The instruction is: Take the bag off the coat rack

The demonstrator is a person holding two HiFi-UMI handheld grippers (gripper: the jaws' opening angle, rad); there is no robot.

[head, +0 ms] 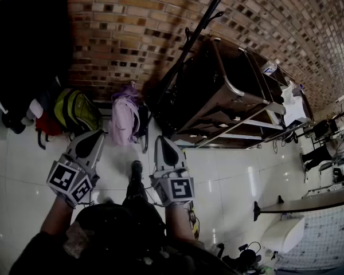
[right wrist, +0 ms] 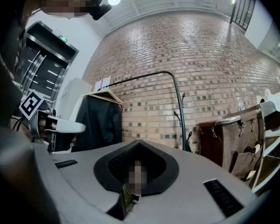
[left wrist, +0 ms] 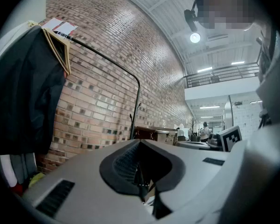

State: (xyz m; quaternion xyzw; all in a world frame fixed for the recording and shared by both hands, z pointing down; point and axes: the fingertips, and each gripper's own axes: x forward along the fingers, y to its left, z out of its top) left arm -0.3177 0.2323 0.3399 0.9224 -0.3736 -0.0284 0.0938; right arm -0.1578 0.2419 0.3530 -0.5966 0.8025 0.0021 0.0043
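Both pairs of jaws are pinched together with nothing in them, left gripper (head: 90,142) and right gripper (head: 165,148) held low, side by side. The lilac backpack (head: 124,118), my guess for the bag, sits ahead of both tips, between the two, by the foot of the coat rack (head: 195,36). I can't make out which hook carries it. My plan is to close in first and spread one gripper's jaws wide. Then take the top loop and lift straight up before drawing back, so the strap clears the hook.
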